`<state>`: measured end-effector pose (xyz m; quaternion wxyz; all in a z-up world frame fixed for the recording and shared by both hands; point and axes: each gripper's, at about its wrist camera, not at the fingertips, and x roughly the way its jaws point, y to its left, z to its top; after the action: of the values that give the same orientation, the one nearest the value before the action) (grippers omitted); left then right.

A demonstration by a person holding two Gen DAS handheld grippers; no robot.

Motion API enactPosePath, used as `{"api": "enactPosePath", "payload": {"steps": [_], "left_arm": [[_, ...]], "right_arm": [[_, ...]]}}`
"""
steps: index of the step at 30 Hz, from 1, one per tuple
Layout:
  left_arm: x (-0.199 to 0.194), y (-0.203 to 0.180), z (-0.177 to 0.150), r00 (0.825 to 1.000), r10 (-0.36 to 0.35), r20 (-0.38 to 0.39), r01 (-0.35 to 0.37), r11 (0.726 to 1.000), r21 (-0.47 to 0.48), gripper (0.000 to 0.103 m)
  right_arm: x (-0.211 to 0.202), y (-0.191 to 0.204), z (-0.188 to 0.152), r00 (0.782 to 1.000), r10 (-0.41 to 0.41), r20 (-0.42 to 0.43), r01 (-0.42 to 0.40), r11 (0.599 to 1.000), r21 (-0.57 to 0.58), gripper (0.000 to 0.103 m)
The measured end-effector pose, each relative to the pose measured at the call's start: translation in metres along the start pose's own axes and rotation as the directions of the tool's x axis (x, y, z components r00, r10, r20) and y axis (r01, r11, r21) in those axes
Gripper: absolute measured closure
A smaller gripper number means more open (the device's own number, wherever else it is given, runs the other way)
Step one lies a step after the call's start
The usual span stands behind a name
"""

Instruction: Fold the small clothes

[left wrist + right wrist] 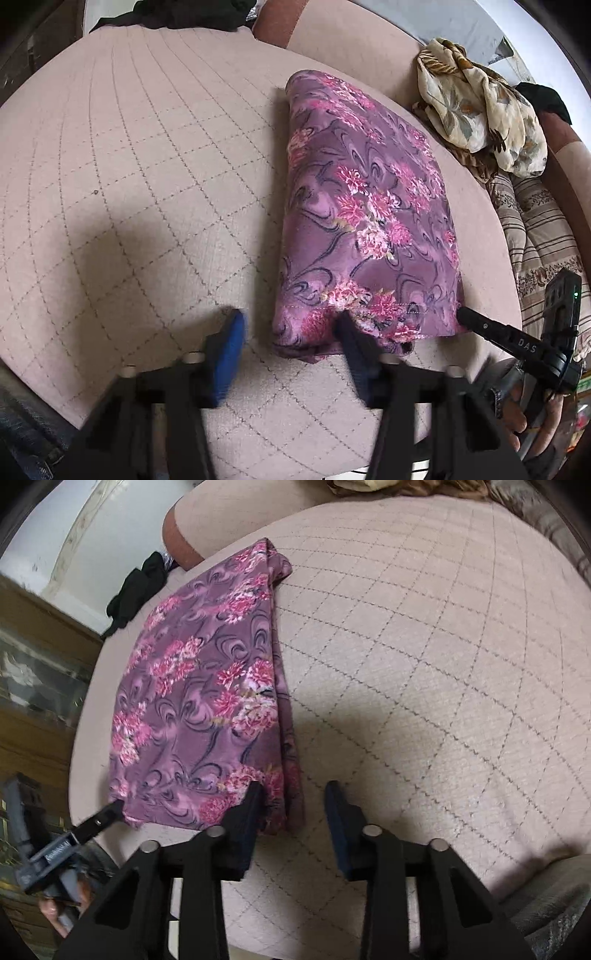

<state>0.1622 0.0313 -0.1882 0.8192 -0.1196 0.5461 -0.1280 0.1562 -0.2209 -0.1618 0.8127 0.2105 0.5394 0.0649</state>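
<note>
A folded purple garment with pink flowers [365, 206] lies flat on the quilted beige cushion [140, 177]; it also shows in the right wrist view [207, 705]. My left gripper [290, 332] is open at its near left corner, the right finger touching the hem, the left finger on bare cushion. My right gripper [295, 797] is open at the near right corner, its left finger against the folded edge. Each gripper shows in the other's view, the right one [480, 326] and the left one [107, 814], tips at the hem.
A crumpled cream floral cloth [480, 114] and striped fabric [535, 229] lie to the right of the cushion. A black garment [138, 587] lies at the cushion's far end. A wooden cabinet [33, 686] stands beside the cushion.
</note>
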Motion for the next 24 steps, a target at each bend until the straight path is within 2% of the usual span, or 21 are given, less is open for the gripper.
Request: {"api": "enactPosePath", "payload": {"steps": [1, 5, 7, 9, 11, 13, 15, 17, 18, 20, 21, 22, 24], "left_arm": [[-0.002, -0.001, 0.0, 1.0, -0.01, -0.003, 0.01, 1.0, 0.005, 0.096], [-0.026, -0.005, -0.003, 0.997, 0.007, 0.075, -0.01, 0.999, 0.04, 0.096], [-0.016, -0.004, -0.004, 0.998, 0.038, 0.042, -0.04, 0.998, 0.044, 0.095], [-0.003, -0.005, -0.004, 0.997, 0.076, 0.006, -0.076, 0.996, 0.051, 0.095], [-0.006, -0.007, -0.003, 0.998, 0.062, 0.013, -0.063, 0.996, 0.059, 0.094], [-0.011, -0.005, -0.002, 0.999, 0.04, 0.031, -0.041, 0.998, 0.045, 0.086], [-0.014, -0.004, -0.002, 0.997, 0.055, 0.046, -0.056, 0.998, 0.034, 0.076], [-0.02, -0.005, -0.002, 0.994, 0.077, 0.08, -0.08, 0.996, 0.034, 0.071], [-0.024, -0.005, -0.001, 0.993, 0.074, 0.095, -0.078, 0.996, 0.032, 0.068], [-0.03, -0.003, 0.003, 0.994, 0.028, 0.106, -0.029, 1.0, 0.008, 0.055], [-0.032, 0.0, 0.005, 0.994, 0.012, 0.107, -0.011, 1.0, -0.005, 0.047], [-0.034, 0.002, 0.009, 0.994, -0.001, 0.107, 0.003, 1.0, -0.019, 0.044], [-0.034, 0.005, 0.02, 0.995, -0.03, 0.096, 0.035, 0.998, -0.047, 0.043]], "right_arm": [[0.0, 0.003, 0.0, 1.0, 0.004, -0.001, -0.004, 1.0, -0.012, 0.091], [-0.016, 0.003, 0.001, 0.999, 0.019, 0.035, -0.019, 1.0, -0.015, 0.095], [-0.005, 0.002, 0.0, 1.0, -0.023, 0.002, 0.023, 0.999, -0.022, 0.096], [0.003, 0.0, 0.002, 0.999, -0.023, -0.022, 0.023, 1.0, -0.008, 0.096], [0.0, -0.002, 0.003, 1.0, 0.002, -0.016, -0.002, 1.0, 0.005, 0.095], [0.0, -0.006, 0.002, 1.0, 0.023, -0.012, -0.023, 1.0, 0.021, 0.094], [-0.003, -0.011, 0.004, 0.999, 0.052, 0.0, -0.052, 0.997, 0.053, 0.088], [-0.013, -0.014, 0.006, 0.998, 0.052, 0.046, -0.056, 0.996, 0.07, 0.07], [-0.023, -0.014, 0.006, 0.994, 0.061, 0.085, -0.067, 0.995, 0.07, 0.065], [-0.036, -0.011, 0.008, 0.987, 0.091, 0.132, -0.1, 0.993, 0.063, 0.047], [-0.042, -0.01, 0.009, 0.982, 0.114, 0.154, -0.124, 0.991, 0.057, 0.042], [-0.046, -0.008, 0.011, 0.977, 0.129, 0.167, -0.139, 0.989, 0.053, 0.035], [-0.05, -0.004, 0.018, 0.974, 0.151, 0.171, -0.161, 0.986, 0.046, 0.034]]}}
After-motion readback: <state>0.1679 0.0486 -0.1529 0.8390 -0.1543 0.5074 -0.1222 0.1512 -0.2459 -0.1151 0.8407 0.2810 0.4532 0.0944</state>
